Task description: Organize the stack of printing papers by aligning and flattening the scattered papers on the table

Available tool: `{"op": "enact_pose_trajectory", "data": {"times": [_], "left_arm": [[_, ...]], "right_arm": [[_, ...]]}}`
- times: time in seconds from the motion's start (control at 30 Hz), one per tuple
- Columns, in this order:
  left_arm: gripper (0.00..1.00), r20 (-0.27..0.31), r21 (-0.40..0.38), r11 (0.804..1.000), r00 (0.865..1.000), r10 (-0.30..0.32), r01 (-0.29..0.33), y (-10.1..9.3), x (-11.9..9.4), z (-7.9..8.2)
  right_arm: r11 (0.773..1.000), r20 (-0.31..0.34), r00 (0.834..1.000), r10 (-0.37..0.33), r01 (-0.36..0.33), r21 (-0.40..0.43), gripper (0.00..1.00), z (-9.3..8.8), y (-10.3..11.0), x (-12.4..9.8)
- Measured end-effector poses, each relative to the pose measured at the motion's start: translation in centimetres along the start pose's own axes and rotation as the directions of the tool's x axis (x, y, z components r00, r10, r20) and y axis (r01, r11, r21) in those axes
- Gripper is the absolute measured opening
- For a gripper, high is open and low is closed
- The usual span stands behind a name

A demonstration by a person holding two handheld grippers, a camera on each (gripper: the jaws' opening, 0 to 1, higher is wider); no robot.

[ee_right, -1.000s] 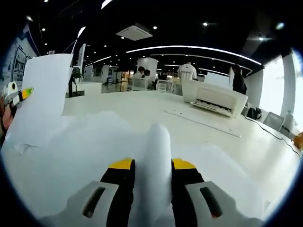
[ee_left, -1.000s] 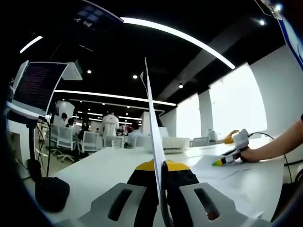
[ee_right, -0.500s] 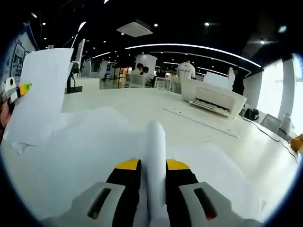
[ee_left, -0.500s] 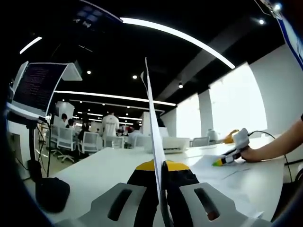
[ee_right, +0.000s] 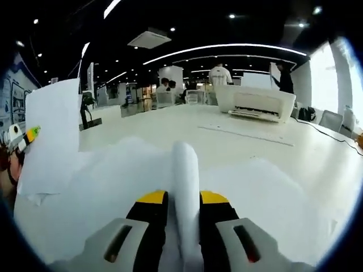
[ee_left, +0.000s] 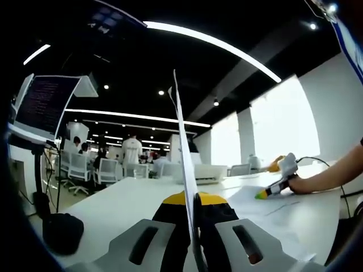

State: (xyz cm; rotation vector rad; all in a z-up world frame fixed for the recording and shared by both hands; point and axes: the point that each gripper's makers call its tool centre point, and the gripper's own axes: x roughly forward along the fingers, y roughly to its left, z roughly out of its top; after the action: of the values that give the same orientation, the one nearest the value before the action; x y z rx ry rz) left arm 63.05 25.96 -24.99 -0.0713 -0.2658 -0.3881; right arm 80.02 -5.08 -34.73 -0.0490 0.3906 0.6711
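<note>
In the left gripper view my left gripper [ee_left: 193,205] is shut on a white sheet of paper [ee_left: 182,147] held upright and seen edge-on. More white sheets [ee_left: 266,205] lie on the table at the right, where a hand holds the other gripper [ee_left: 279,182]. In the right gripper view my right gripper [ee_right: 184,198] is shut on a raised fold of paper [ee_right: 185,170] from the loose pile [ee_right: 113,181] spread on the table. The upright sheet [ee_right: 54,133] stands at the left, next to the left gripper [ee_right: 20,139].
A white printer [ee_right: 256,102] sits at the far right of the white table [ee_right: 317,164]; the same printer [ee_left: 204,171] is far off in the left gripper view. A black stand base [ee_left: 61,231] and a monitor [ee_left: 48,102] are at the left. People stand among chairs in the background.
The right gripper view has tilted and swung, so the printer sits higher and the upright sheet lower left. The pinched fold has narrowed between the right jaws. The left gripper view is unchanged.
</note>
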Motion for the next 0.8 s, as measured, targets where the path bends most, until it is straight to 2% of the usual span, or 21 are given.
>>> {"op": "enact_pose_trajectory", "data": {"times": [0.07, 0.13, 0.33, 0.57, 0.8], "left_arm": [[0.07, 0.001, 0.004, 1.0, 1.0, -0.002, 0.002, -0.1, 0.0, 0.0], [0.07, 0.002, 0.005, 1.0, 1.0, -0.002, 0.002, -0.1, 0.0, 0.0], [0.07, -0.001, 0.006, 1.0, 1.0, -0.002, 0.002, -0.1, 0.0, 0.0], [0.07, -0.002, 0.005, 1.0, 1.0, 0.0, 0.0, 0.0, 0.0, 0.0], [0.07, -0.004, 0.006, 1.0, 1.0, 0.0, 0.0, -0.1, 0.0, -0.1]], "right_arm": [[0.998, 0.022, 0.998, 0.054, -0.054, -0.019, 0.15, 0.4, 0.7, -0.2], [0.997, 0.036, 0.997, 0.069, -0.068, -0.039, 0.12, 0.6, 0.9, -0.3], [0.996, 0.046, 0.996, 0.072, -0.07, -0.05, 0.12, 0.8, 0.9, -0.4], [0.997, 0.134, 0.988, 0.076, -0.079, 0.016, 0.11, 2.3, 0.5, -1.3], [0.995, 0.21, 0.974, 0.086, -0.093, 0.022, 0.09, 3.6, 0.9, -2.3]]}}
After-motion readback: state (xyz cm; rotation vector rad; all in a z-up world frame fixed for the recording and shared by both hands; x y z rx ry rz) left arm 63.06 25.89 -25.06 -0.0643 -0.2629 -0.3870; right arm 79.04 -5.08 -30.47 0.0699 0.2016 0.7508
